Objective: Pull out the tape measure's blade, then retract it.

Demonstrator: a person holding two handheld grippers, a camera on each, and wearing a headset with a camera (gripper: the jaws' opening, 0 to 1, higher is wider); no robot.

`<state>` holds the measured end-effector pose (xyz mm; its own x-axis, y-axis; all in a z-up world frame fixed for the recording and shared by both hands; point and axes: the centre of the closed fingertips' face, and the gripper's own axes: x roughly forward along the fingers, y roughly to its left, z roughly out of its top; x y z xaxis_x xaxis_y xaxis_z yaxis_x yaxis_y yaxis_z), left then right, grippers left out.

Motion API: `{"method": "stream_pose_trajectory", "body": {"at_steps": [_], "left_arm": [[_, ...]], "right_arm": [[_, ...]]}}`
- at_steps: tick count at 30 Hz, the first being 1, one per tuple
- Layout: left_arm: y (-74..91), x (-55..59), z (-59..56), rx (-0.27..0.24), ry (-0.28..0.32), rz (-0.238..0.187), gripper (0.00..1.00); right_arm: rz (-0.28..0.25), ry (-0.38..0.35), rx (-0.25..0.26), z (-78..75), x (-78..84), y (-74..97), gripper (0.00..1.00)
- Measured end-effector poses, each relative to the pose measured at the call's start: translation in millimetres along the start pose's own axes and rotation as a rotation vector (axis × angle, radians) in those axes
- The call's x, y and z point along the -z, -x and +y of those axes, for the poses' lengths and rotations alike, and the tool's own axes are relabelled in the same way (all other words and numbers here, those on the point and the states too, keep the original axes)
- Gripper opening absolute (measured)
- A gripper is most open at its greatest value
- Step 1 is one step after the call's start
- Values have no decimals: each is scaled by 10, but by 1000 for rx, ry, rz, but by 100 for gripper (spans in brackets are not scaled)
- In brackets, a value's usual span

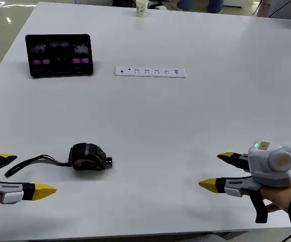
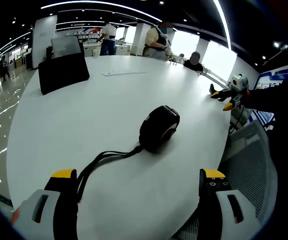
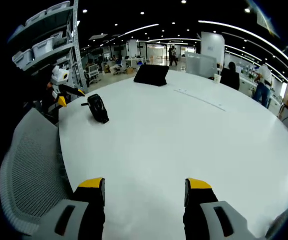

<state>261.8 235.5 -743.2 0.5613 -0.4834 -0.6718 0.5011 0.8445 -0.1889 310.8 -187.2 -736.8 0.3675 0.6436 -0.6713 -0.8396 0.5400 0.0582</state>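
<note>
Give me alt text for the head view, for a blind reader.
A black tape measure with a strap lies on a white table between the left gripper and right gripper, both open, not touching it. A tablet and a power strip sit farther back.

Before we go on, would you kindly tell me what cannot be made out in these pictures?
Tape measure: blade hook and lock are too small to tell in the head view, and hidden behind its own case in the left gripper view.
Left gripper: body cut off by the head view's left edge.
Cup: top cut off by the head view's upper edge.
Tablet: screen content blurred, head view.
</note>
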Motion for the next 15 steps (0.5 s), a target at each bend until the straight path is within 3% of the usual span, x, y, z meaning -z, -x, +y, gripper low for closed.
{"method": "stream_pose_trajectory", "body": {"at_steps": [3, 6, 15], "left_arm": [[33, 16, 80, -36, -28, 3, 99], [67, 36, 98, -34, -12, 3, 99], [186, 68, 147, -37, -9, 2, 99]], "right_arm": [[6, -1, 8, -27, 97, 97, 68], [18, 5, 13, -42, 208, 169, 73], [9, -61, 38, -65, 224, 236, 99]]}}
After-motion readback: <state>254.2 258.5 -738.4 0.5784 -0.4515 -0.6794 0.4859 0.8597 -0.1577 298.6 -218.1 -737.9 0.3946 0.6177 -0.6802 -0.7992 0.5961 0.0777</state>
